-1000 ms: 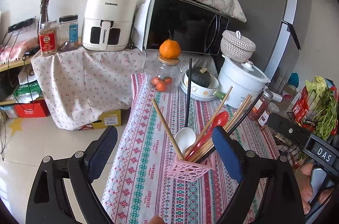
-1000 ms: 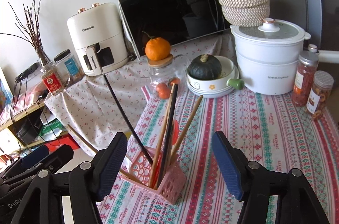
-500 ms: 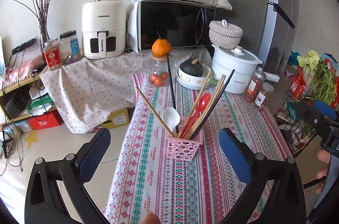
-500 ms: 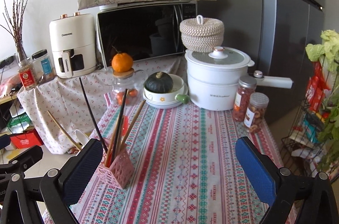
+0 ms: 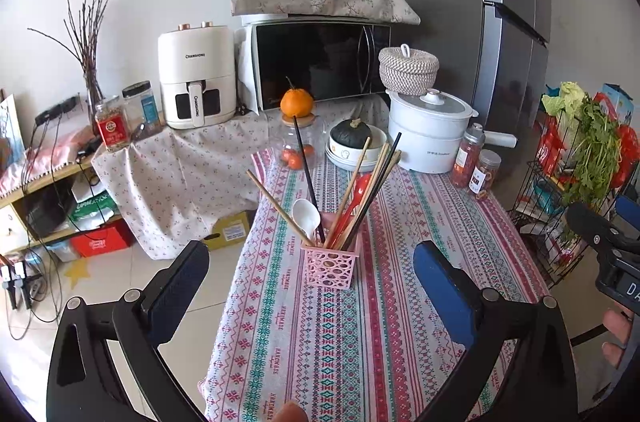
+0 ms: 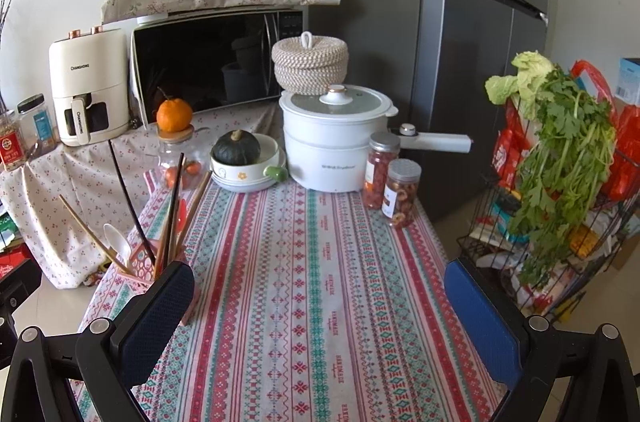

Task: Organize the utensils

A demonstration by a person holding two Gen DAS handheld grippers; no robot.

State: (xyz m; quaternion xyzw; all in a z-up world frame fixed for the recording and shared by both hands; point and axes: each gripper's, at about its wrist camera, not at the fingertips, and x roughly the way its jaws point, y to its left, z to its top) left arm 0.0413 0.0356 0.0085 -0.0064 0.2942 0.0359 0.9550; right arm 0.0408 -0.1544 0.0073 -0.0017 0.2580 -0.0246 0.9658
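A pink lattice utensil holder stands near the left edge of the striped tablecloth. It holds several wooden and black chopsticks, a white spoon and a red spoon. My left gripper is open and empty, well back from the holder. My right gripper is open and empty over the table's middle; the holder sits beside and behind its left finger.
At the table's far end stand a white pot, two jars, a bowl with a dark squash and a glass jar topped by an orange. A wire rack with greens stands right of the table.
Both grippers have pulled back and away from the holder, which now looks smaller and farther. The right gripper has also swung right, toward the table's middle. Both stay open.
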